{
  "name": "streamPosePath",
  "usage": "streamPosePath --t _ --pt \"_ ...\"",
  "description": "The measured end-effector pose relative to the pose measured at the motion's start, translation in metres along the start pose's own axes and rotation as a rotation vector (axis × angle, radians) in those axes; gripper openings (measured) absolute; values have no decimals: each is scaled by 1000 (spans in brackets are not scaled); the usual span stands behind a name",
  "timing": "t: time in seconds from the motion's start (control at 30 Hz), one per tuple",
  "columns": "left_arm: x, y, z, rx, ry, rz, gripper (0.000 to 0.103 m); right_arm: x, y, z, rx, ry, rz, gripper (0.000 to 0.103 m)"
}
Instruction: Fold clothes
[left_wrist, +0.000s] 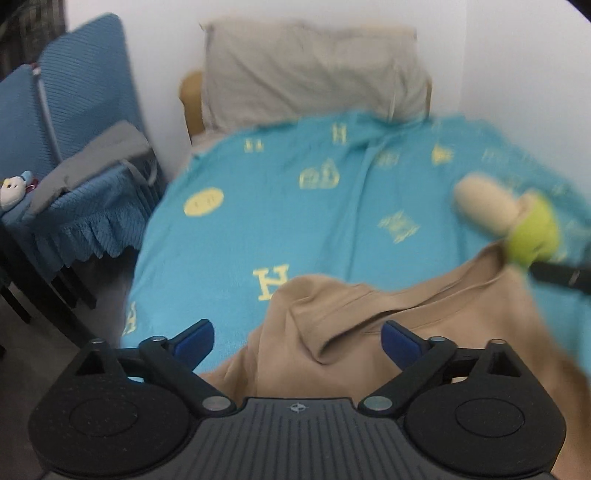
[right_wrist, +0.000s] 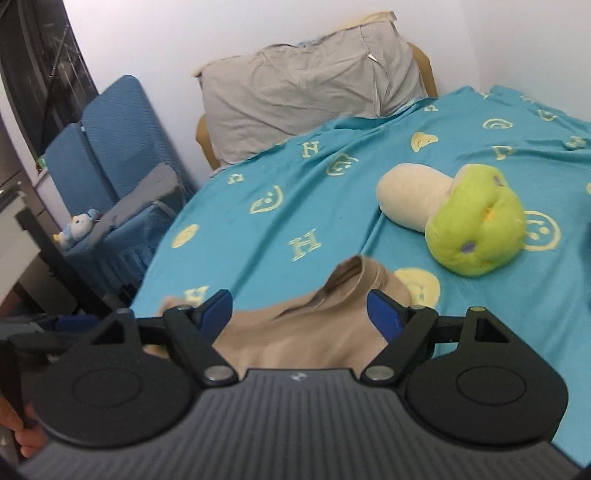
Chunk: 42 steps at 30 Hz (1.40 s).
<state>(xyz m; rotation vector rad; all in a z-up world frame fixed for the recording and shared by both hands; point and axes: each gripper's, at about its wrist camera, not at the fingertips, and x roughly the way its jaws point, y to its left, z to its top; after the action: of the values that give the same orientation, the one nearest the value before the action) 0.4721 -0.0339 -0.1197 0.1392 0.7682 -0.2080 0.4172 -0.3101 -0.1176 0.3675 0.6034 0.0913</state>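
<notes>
A tan garment (left_wrist: 369, 325) lies crumpled on the turquoise bedspread (left_wrist: 295, 206) at the near edge of the bed. My left gripper (left_wrist: 297, 341) stands open just above its folds, blue pads wide apart, with cloth below and between them but not pinched. In the right wrist view the same tan garment (right_wrist: 306, 332) bunches up between the blue pads of my right gripper (right_wrist: 299, 310), which is open; the pads do not press on the cloth. The left gripper (right_wrist: 55, 328) shows at the left edge there, a hand on it.
A green and cream plush toy (right_wrist: 469, 218) lies on the bedspread (right_wrist: 258, 206) to the right. A grey pillow (right_wrist: 306, 92) leans at the headboard. Blue-covered chairs (left_wrist: 74, 147) with a grey cloth and a small doll (left_wrist: 14, 192) stand left of the bed.
</notes>
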Motion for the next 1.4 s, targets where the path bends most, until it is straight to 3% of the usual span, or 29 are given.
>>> streamPosePath --t 0.17,0.27,0.43,0.6,0.73,0.9,1.03,1.2,1.3,1.4 --pt "-104 9 -44 -101 -139 -39 100 -89 33 -36 -39 -25 -15 82" --pt "-168 2 -85 -136 -185 -26 100 -142 46 -59 -56 -43 -2 82" --pt "-232 14 -144 -199 -195 -11 100 -219 58 -99 -64 -70 38 82" --pt "-269 45 -185 -396 -142 -87 100 -259 57 -130 -33 -88 29 82" --pt "-257 72 -197 -560 -94 -149 97 -261 44 -132 76 -100 36 82" --pt "-210 101 -207 -794 -49 -169 89 -250 30 -130 155 -125 9 77" --pt "-167 114 -202 -914 -42 -182 85 -234 15 -125 245 -108 15 76" --pt "-108 118 -199 -1096 -20 -305 79 -213 -1 -120 302 -84 34 77" --pt "-77 111 -195 -1135 -11 -310 77 -198 -13 -121 340 -53 31 77" --pt "-57 112 -189 -1174 -72 -294 77 -185 -26 -124 392 -18 29 77"
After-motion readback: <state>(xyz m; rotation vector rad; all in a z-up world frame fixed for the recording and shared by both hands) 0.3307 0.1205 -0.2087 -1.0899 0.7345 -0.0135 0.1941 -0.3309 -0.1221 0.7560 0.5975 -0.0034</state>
